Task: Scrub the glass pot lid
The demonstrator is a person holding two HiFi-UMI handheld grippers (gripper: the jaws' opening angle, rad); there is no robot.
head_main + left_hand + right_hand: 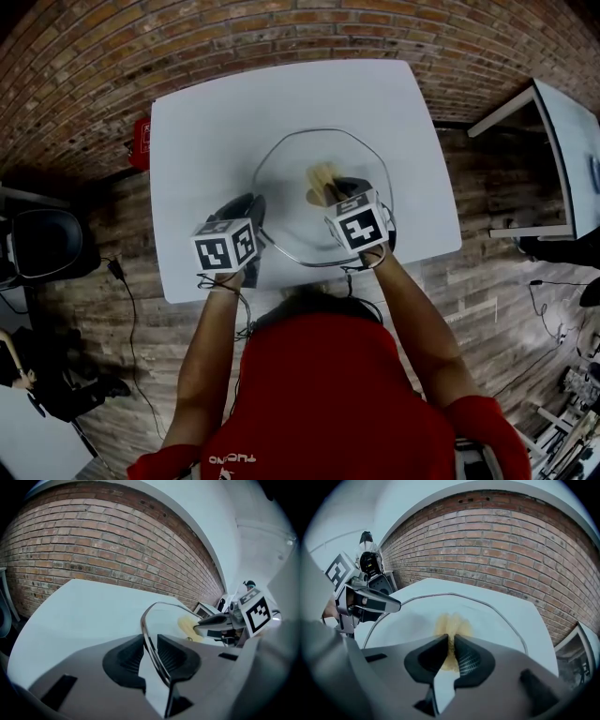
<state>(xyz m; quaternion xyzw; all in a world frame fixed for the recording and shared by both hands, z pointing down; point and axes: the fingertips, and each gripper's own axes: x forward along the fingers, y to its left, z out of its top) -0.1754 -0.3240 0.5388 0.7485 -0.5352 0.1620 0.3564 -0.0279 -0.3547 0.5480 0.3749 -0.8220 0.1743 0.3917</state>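
A round glass pot lid (286,159) with a metal rim lies on the white table (206,122). My left gripper (251,208) is at the lid's near-left edge. In the left gripper view the rim (146,630) runs between its pads, and the gripper (150,653) is shut on it. My right gripper (339,190) hangs over the lid's middle. It (451,651) is shut on a yellow scrub pad (452,623), which rests on the glass (497,616). The pad (322,178) sticks out past the fingertips. No knob shows on the lid.
A red object (141,142) hangs at the table's left edge. A second white table (572,141) stands to the right, a black chair (42,244) to the left. A brick wall (93,541) rises behind the table, and cables lie on the wooden floor.
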